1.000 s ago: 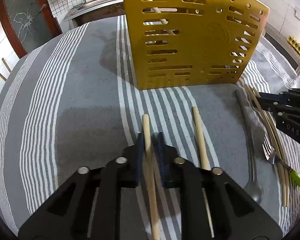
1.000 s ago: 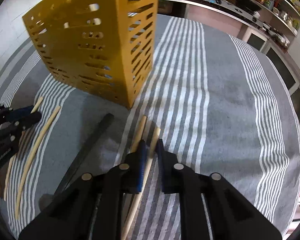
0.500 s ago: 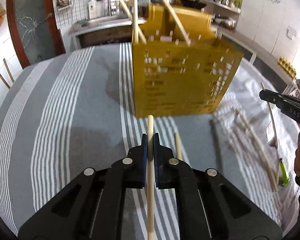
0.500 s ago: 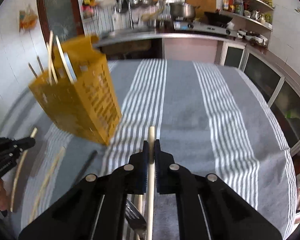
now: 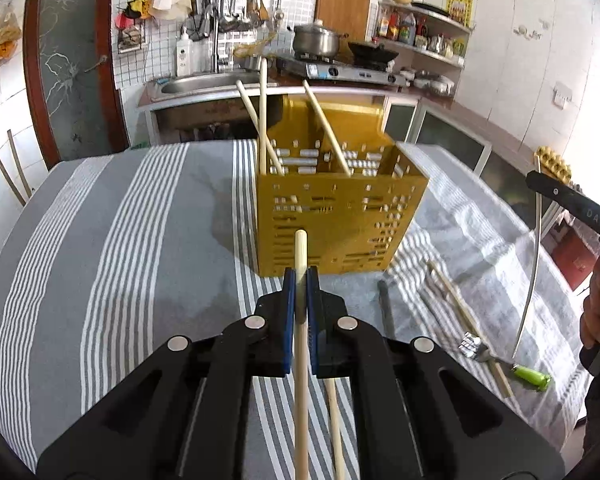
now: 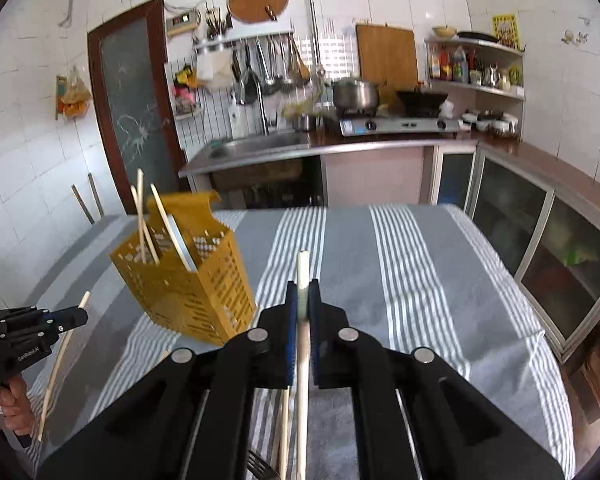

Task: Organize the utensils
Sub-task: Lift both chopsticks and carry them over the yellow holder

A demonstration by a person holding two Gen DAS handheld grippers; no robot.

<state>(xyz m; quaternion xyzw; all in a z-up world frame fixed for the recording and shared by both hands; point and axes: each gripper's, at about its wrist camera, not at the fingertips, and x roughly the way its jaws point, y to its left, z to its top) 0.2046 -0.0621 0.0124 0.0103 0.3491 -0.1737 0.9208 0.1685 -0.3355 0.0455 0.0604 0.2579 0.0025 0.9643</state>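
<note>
A yellow perforated utensil caddy (image 5: pixel 340 220) stands on the striped tablecloth and holds several chopsticks; it also shows in the right wrist view (image 6: pixel 188 284). My left gripper (image 5: pixel 300 276) is shut on a wooden chopstick (image 5: pixel 301 248), held above the table in front of the caddy. My right gripper (image 6: pixel 302 286) is shut on another wooden chopstick (image 6: pixel 302 268), lifted to the right of the caddy. The right gripper also shows in the left wrist view (image 5: pixel 568 208), with its chopstick (image 5: pixel 534 264) hanging down.
On the cloth right of the caddy lie loose chopsticks (image 5: pixel 460 312), a fork with a green handle (image 5: pixel 500 360) and a dark utensil handle (image 5: pixel 386 304). One chopstick (image 5: pixel 334 424) lies under my left gripper. A kitchen counter with a sink (image 6: pixel 260 144) stands behind the table.
Both grippers closed on a chopstick each and lifted them off the cloth. Both views rose and tilted up, so the caddy now sits lower and farther away.
</note>
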